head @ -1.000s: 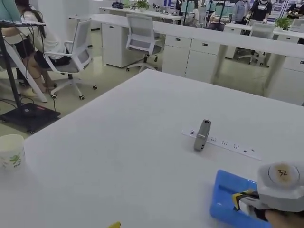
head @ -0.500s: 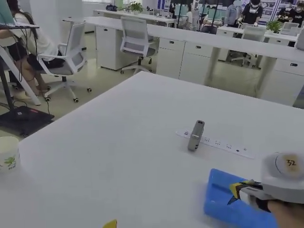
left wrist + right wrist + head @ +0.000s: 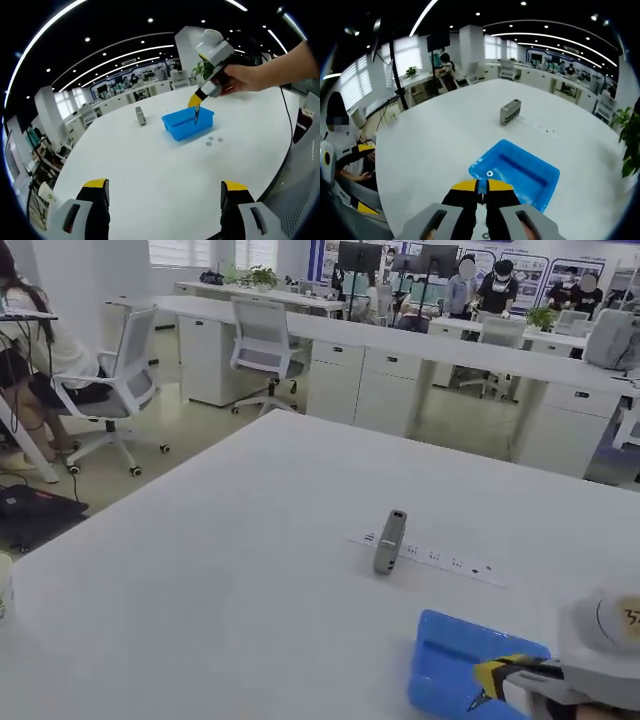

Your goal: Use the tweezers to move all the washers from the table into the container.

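Right tool (image 3: 482, 187) now slightly further right over container (image 3: 525, 170), tight on tweezers (image 3: 196, 115); left tool (image 3: 165, 184) wide.

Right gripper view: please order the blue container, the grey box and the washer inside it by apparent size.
Largest: blue container.
Then: grey box, though it lies farther from the camera.
Smallest: washer.

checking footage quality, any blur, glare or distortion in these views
Head view: dim, slightly soft, right gripper cut off at the edge. Left gripper view: strong fisheye, ceiling lights bent into arcs. Right gripper view: same bend, blue container sharp.
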### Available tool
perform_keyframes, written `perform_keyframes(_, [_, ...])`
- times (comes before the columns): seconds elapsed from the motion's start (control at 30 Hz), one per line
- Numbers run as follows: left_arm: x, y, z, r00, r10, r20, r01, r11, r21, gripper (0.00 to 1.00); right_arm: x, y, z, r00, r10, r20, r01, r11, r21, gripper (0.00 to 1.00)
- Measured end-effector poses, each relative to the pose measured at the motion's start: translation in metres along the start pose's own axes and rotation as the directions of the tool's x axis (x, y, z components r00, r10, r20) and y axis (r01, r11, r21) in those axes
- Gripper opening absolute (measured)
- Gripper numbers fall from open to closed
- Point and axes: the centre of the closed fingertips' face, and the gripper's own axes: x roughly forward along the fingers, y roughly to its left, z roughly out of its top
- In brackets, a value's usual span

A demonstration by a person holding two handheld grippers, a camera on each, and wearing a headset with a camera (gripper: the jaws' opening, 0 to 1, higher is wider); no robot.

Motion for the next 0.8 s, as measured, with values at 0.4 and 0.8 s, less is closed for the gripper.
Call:
perform_keyframes(0.4, [0.0,0.002,0.001,1.0,0.002,0.008,-0.002,1.0,-0.006,0.94,0.01,0.012,-0.048,0.9943,0.02,-0.105,-0.019,1.0,0.005,0.02])
perform_keyframes(0.8, [0.0,0.003,0.0,0.9999,0.01,0.003,-0.01,1.0,-0.006,0.94,0.014,0.009,-0.059,0.9905,0.014,-0.137,-0.013,1.0,0.008,0.02])
